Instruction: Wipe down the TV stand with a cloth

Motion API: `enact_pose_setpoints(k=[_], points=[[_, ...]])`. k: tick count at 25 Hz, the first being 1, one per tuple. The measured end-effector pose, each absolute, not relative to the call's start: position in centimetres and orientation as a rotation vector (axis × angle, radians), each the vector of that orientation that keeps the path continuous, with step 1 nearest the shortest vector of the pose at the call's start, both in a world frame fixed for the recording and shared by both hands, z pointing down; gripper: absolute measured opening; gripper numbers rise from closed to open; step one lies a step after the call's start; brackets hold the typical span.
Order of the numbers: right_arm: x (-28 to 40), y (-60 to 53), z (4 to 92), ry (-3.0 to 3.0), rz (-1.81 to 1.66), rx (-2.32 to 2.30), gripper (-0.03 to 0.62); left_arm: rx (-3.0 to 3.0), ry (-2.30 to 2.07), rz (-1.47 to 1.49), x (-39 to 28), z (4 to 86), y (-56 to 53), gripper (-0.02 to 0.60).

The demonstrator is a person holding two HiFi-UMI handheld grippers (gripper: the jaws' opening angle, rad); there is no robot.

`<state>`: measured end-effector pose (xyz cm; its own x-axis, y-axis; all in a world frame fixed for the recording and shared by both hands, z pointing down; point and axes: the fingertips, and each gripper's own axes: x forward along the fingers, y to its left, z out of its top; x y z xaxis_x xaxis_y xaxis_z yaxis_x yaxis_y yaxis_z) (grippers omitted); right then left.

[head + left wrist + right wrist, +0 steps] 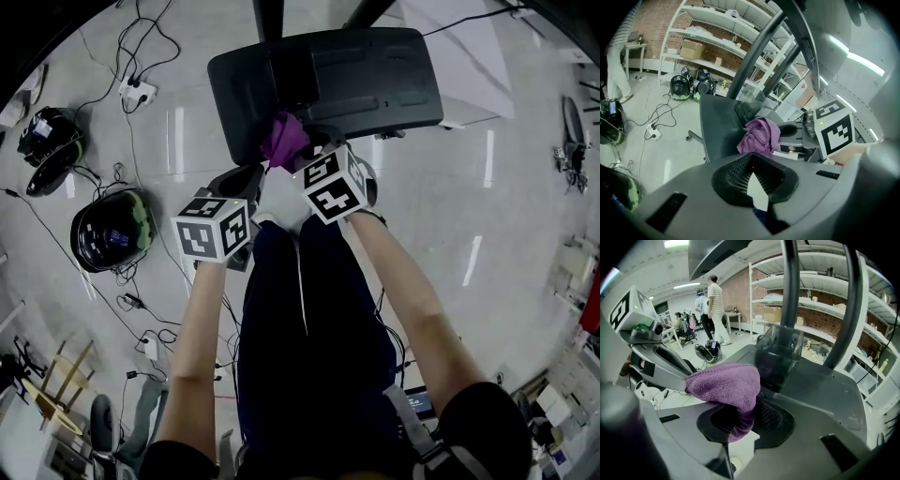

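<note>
R gripper is pinching the purple cloth: jaws are pressed onto a lower fold, and the rest bunches up above them in a rounded wad. From the head view the cloth sits at the near edge of the TV stand base, a flat black plate on the pale floor. Can't tell if the cloth actually touches the plate. R gripper comes in from just behind it, marker cube facing up. L gripper hangs just beside it on the left, near the base's front-left corner but off it. Its jaws are pressed together w/ nothing between them, tips meeting at L gripper, and a bit of white shows through the gap lower down. L gripper view has the cloth draped at the base edge, w/ the R gripper's marker cube beside it. Two dark poles rise from the base. White shelving w/ boxes stands along the brick wall. On the floor, left of the person: cables, a power strip and a black-green helmet.
</note>
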<state>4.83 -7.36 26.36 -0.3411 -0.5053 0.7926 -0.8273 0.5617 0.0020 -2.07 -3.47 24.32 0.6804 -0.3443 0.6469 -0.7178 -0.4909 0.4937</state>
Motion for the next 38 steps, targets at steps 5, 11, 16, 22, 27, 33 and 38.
enact_pose_setpoints(k=[5,11,16,22,27,33,38], points=[[7.8,-7.3,26.4,-2.011,0.533,1.088,0.097,2.111,-0.795,0.616,1.1,24.4,-3.4,0.006],[11.6,-7.5,26.4,-2.003,0.550,1.115,0.097,2.124,-0.771,0.628,4.6,24.3,-3.7,0.006],[15.1,-7.6,26.3,-1.992,0.562,1.145,0.097,2.134,-0.746,0.644,7.6,24.3,-3.7,0.006],[18.8,-7.8,26.4,-1.991,0.597,1.176,0.097,2.143,-0.725,0.661,10.7,24.6,-3.9,0.006],[21.7,-7.7,26.3,-1.982,0.610,1.200,0.097,2.152,-0.709,0.668,13.6,24.4,-3.9,0.006],[25.0,-7.7,26.2,-1.969,0.615,1.213,0.097,2.156,-0.702,0.671,15.8,24.6,-3.9,0.006],[28.5,-8.1,26.4,-1.967,0.658,1.241,0.097,2.152,-0.693,0.677,18.2,24.8,-3.6,0.006]])
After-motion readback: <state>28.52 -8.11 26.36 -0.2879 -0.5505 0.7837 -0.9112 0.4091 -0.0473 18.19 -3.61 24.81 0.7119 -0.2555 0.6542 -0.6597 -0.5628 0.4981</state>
